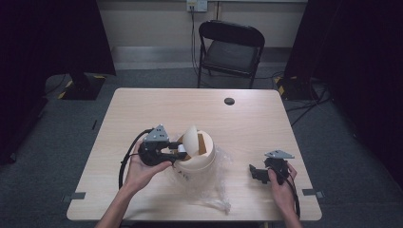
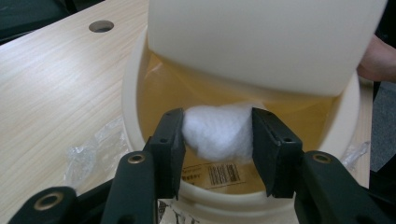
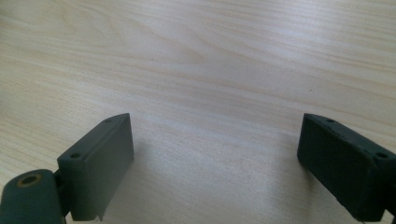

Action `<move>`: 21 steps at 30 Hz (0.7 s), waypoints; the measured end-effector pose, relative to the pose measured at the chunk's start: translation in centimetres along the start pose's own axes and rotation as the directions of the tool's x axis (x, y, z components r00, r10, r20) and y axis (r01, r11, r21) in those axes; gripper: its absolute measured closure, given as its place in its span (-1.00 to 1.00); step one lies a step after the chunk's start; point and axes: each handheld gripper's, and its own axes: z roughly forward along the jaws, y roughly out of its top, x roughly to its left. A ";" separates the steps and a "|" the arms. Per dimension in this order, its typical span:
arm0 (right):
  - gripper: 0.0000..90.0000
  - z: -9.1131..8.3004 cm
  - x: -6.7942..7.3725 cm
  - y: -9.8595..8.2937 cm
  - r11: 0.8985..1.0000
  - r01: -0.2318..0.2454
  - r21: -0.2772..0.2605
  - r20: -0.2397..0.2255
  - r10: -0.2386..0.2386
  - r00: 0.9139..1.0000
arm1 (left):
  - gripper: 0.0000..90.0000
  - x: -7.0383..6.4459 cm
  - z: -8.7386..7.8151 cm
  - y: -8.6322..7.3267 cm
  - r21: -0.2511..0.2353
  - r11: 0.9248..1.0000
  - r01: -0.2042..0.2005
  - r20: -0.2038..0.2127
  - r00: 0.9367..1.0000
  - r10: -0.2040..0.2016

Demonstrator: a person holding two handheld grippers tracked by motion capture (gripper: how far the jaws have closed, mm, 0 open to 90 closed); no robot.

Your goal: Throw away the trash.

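Fluff is what I have in my left gripper (image 2: 218,140). It is a soft white wad (image 2: 217,133), and my two black jaws press on it from both sides. I hold it just over the rim of a round cream tub (image 1: 198,161) in the middle of the table (image 1: 142,107). The tub's swing lid (image 2: 266,42) is tipped up above the wad. Inside the tub I can see a brown card with a bar code (image 2: 223,173). Crinkly clear plastic wrap (image 1: 216,187) lies on the table under and beside the tub.

I think the wad is about to go in. It is picked up and at the tub's mouth, but I have not let it go. What is left is to push it under the lid and open up.

Over on the right, my right gripper (image 1: 259,172) rests low by the table, well apart from the tub. Its jaws are spread wide and hold nothing.
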 end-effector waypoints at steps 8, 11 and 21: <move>-0.78 0.0 0.0 0.0 1.000 0.000 0.000 0.000 0.000 1.000 | 0.24 -0.2 1.0 0.2 0.023 1.000 -0.006 -0.001 1.000 0.006; -0.78 0.0 0.0 0.0 1.000 0.000 0.000 0.000 0.000 1.000 | 0.25 -0.2 1.3 0.2 0.030 1.000 -0.003 -0.001 1.000 0.003; -0.78 0.0 0.0 0.0 1.000 0.000 0.000 0.000 0.000 1.000 | 0.22 -0.1 1.9 0.5 0.045 0.999 0.008 -0.007 1.000 -0.007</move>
